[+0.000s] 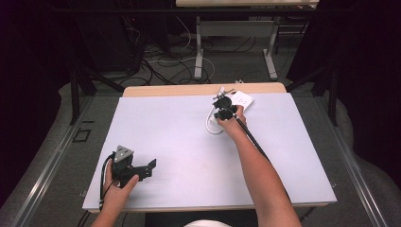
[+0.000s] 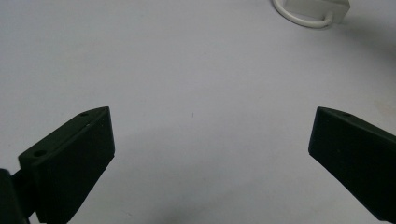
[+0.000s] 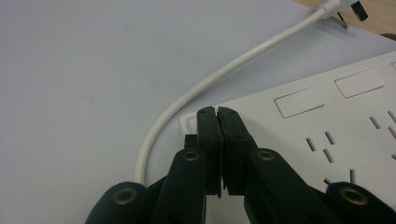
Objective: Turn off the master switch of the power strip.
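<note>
Table (image 1: pixel 189 156) first: its pale sheet takes up most of your workspace, with a wooden strip showing along the far edge. On the far right part of it lies the white power strip (image 1: pixel 242 100), flat, socket face up, set at a slant near that far edge. Its long axis runs away from your right hand toward the far right, and in the right gripper view the sockets and blank switch plates stretch off to the right of your jaws. The white cord (image 3: pixel 205 84) leaves the strip's near end, loops on the table, and curves up to the plug (image 3: pixel 343 9) lying by the wooden edge.

Your right gripper (image 3: pixel 217 112) sits over the near corner of the strip, where the cord comes out. Its jaws are pressed together with nothing between them, tips just above or on the strip's face; you can't tell from these views whether they touch. This hand is by far the nearer one, so any push, press or grasp on the strip is its job.

Your left gripper (image 1: pixel 152 165) rests well apart at the near left of the table, jaws spread wide and empty, pointing across the bare sheet toward the strip.
</note>
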{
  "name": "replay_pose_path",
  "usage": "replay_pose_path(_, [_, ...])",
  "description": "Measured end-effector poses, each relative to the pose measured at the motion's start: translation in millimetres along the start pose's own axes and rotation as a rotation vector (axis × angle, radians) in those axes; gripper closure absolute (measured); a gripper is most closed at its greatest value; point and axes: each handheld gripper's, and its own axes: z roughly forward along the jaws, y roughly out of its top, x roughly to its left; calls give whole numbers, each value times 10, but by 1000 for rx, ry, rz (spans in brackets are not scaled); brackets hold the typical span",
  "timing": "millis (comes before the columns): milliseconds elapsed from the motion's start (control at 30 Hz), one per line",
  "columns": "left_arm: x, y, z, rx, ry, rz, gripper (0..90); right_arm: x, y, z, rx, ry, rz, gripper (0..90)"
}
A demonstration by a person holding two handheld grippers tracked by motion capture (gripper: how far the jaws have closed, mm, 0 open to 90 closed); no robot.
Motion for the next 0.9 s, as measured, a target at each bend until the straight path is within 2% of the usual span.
replay_pose_path(67, [1,0,0,3,0,-1,7,-13,2,-7,1,-6,-9,876])
replay_pose_path(133, [1,0,0,4,-1,-2,7,-23,-4,-1,-13,1,2,872])
replay_pose_path(267, [0,-1,4,5,-2,-3,8,-27,4,-22,-4,-3,12,859])
replay_pose_path(367, [-1,-3,6,1,-1,-3,8,-26,4,-16,-18,12,6,852])
replay_pose_path(400, [0,-2,4,4,-1,-3,8,-19,8,-28,-4,1,4,841])
replay_pose_path(600, [4,-2,3,4,1,-3,8,-22,12,-43,-9,-6,-4,809])
replay_pose_path(900, [0,-4,9,8,0,0,8,-17,26,-129,-18,0,-2,685])
